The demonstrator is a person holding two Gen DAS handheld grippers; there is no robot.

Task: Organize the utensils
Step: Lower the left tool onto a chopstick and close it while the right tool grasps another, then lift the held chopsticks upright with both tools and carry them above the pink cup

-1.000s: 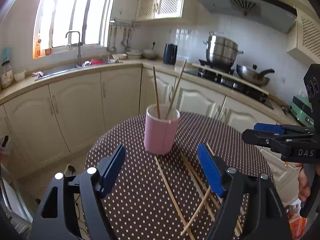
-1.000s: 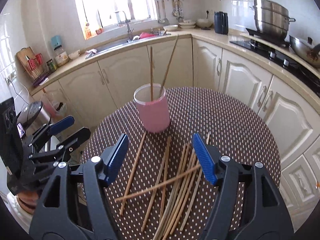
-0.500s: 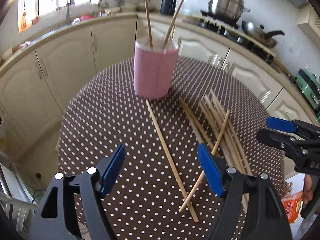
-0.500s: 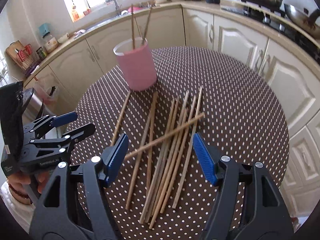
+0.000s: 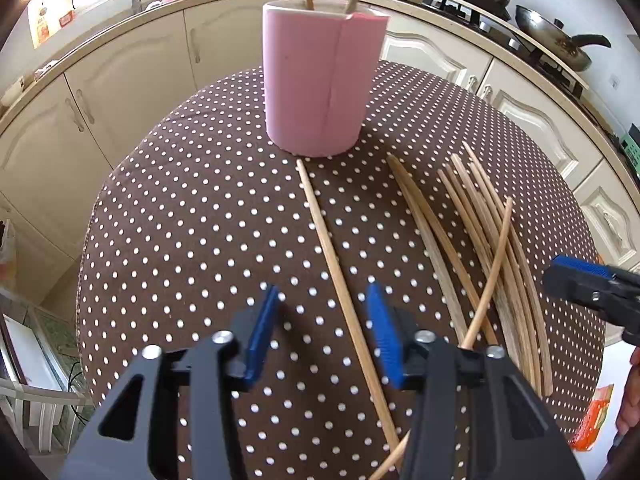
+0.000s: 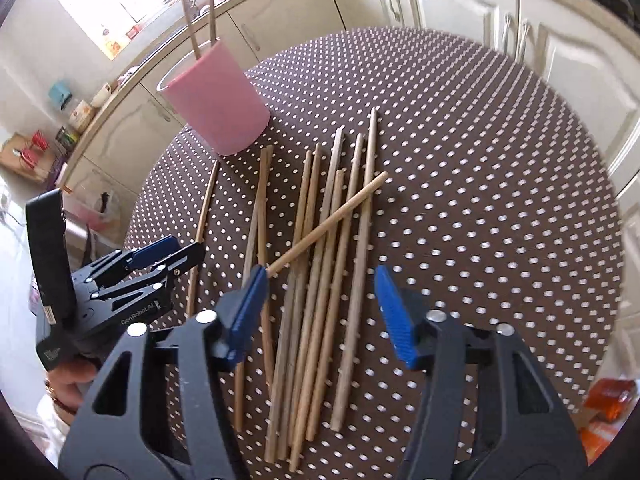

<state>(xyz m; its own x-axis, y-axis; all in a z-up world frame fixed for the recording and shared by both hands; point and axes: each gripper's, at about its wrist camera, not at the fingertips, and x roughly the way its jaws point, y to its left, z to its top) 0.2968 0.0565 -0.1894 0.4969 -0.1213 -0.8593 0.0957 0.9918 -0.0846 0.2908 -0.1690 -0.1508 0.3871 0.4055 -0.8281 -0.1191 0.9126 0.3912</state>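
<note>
Chopsticks are my concern here. One lone chopstick [image 5: 340, 280] lies apart from the rest, running from the foot of the pink cup [image 5: 320, 84] at upper centre of the left view down toward the bottom centre, and my left gripper [image 5: 324, 328] straddles it. Its jaws have just been closing; they stand at a narrow gap with the stick between them, pads not yet pressing on it, I judge. I have picked that one because nothing crowds it, so the pinch should be clean.

The main bundle of chopsticks [image 6: 320, 280] lies roughly parallel through the middle of the right view, with a crossing chopstick [image 6: 328, 224] slanted over them, its lower end just at the left pad of my right gripper [image 6: 320, 300]. Those jaws have also been narrowing and stand half wide over several sticks, gripping none. The crossing stick lies on top, so it seems the sensible first lift.

Two chopsticks already stand in the cup, which sits on the dotted tablecloth [image 6: 480, 160] within reach of both hands.
</note>
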